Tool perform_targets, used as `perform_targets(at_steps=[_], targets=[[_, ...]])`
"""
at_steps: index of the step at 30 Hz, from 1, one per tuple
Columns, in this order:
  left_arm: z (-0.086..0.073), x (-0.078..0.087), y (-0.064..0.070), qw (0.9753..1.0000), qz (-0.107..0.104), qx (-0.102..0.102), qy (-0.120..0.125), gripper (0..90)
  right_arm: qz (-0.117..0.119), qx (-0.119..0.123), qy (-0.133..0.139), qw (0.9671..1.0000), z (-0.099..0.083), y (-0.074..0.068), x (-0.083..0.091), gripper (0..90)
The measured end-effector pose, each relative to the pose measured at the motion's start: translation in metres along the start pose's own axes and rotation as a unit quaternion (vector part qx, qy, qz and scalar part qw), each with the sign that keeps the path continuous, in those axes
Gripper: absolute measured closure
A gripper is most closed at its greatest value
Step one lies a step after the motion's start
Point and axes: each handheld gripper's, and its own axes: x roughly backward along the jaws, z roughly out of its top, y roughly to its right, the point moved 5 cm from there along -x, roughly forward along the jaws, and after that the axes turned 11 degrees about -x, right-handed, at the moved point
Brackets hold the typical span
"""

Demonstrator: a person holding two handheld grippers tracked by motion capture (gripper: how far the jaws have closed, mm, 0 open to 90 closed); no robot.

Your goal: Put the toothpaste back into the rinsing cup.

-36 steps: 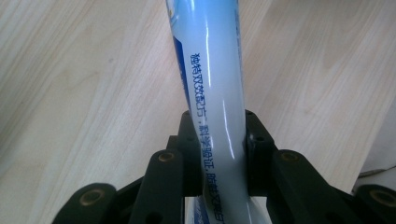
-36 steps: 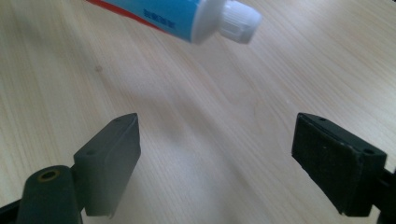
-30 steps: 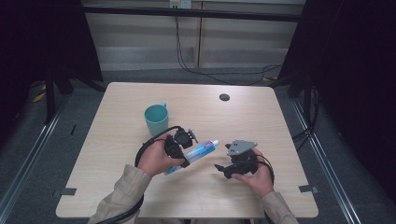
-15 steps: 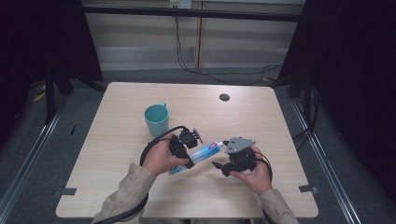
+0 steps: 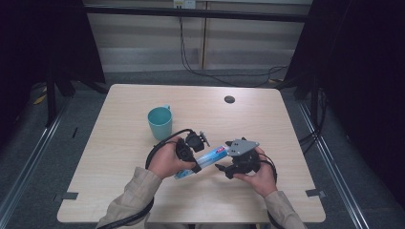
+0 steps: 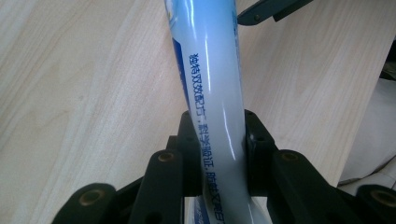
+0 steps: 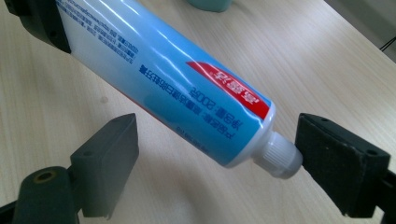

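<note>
Toothpaste tube (image 5: 206,158) hangs just above the tabletop (image 5: 286,124) near the front middle, pinched across its flat rear half by the left tool (image 6: 220,140), whose jaws press into both sides of the body; its capped end points toward three o'clock in the high view, into the right tool (image 7: 215,154). The right tool stands spread, one pad well clear of the tube and the other touching or nearly touching the white ribbed cap (image 7: 280,153); I cannot tell which. A teal mug (image 5: 160,122) stands at about eleven o'clock from the tube, apart from it; a small dark disc (image 5: 229,99) lies farther off at one o'clock.

By the look of it the tube will be light and soft; the glossy skin should be slippery and will dent or ooze under a hard squeeze; the body gives no firm purchase. The cap is stiff and ribbed, so it is probably the best place for the right tool to close, square across the ridges, while the left keeps its hold low on the body, away from the shoulder.
</note>
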Motion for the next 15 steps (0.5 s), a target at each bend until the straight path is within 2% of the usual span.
perform_targets(at_steps=[2,4,9,15], targets=[[0.0008,0.0001,0.0003,1.0000,-0.007,-0.006,0.000,73.4,0.005,0.000,0.006,1.0000,0.0009,0.0002,-0.0002,14.3],[0.0017,0.0003,0.0010,1.0000,-0.005,0.003,0.002,73.4,0.009,0.006,0.010,0.9999,0.0026,-0.0008,-0.0002,14.3],[0.0041,0.0016,0.0000,0.9999,-0.004,-0.008,0.007,73.3,0.018,0.018,0.018,0.9995,0.0079,-0.0064,-0.0013,14.3],[0.0057,0.0023,-0.0002,0.9999,-0.001,-0.006,0.010,73.4,0.018,0.029,0.011,0.9994,0.0075,-0.0068,-0.0030,18.4]])
